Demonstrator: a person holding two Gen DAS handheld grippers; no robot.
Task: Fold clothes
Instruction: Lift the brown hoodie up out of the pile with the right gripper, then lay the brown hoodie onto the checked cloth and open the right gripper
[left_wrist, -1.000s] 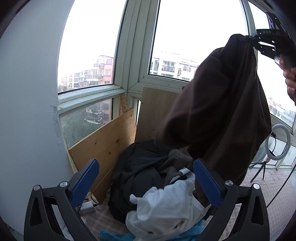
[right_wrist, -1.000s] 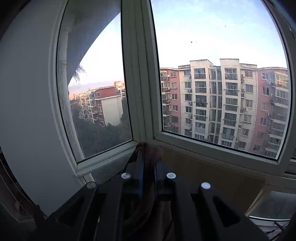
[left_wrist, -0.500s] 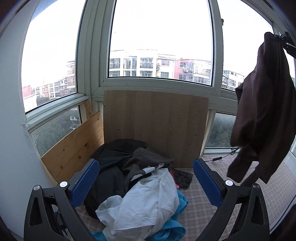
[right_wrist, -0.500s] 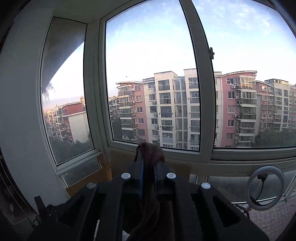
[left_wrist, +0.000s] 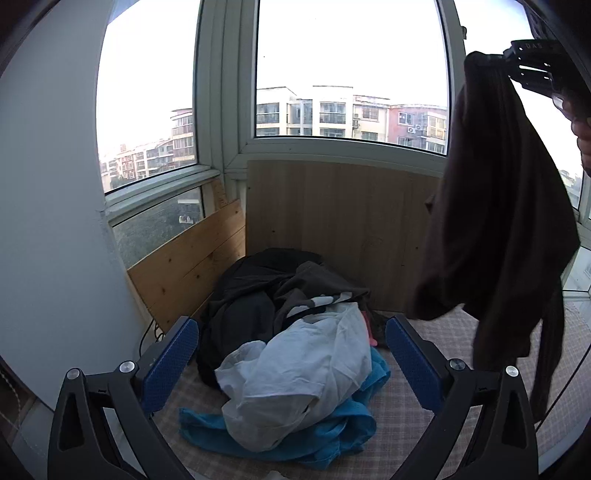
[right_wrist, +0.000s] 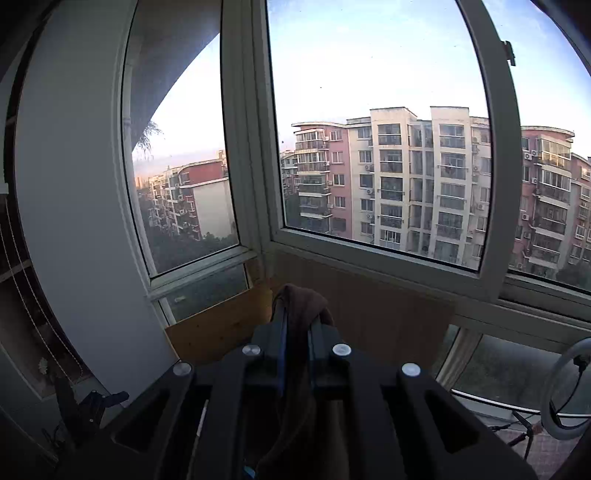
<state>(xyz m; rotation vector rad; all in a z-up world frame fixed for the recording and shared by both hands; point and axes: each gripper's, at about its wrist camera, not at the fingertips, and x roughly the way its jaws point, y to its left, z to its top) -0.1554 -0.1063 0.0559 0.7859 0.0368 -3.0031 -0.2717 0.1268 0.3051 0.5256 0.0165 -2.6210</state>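
Note:
My right gripper (right_wrist: 295, 325) is shut on a dark brown garment (right_wrist: 301, 295). In the left wrist view the brown garment (left_wrist: 495, 221) hangs high at the right from the right gripper (left_wrist: 498, 62). My left gripper (left_wrist: 291, 354) is open and empty, with blue pads (left_wrist: 170, 362), above a heap of clothes: a white garment (left_wrist: 295, 376) on a blue one (left_wrist: 332, 439), with black and grey garments (left_wrist: 258, 295) behind.
Wooden boards (left_wrist: 340, 221) lean against the wall under the windows (left_wrist: 351, 74). A checked mat (left_wrist: 402, 428) covers the floor. A ring light (right_wrist: 565, 391) stands at the right. A white wall (left_wrist: 48, 221) is at the left.
The left view has swung slightly right and down over the heap. The hanging brown garment has moved closer and lower at the right. The right gripper has turned left while still gripping it.

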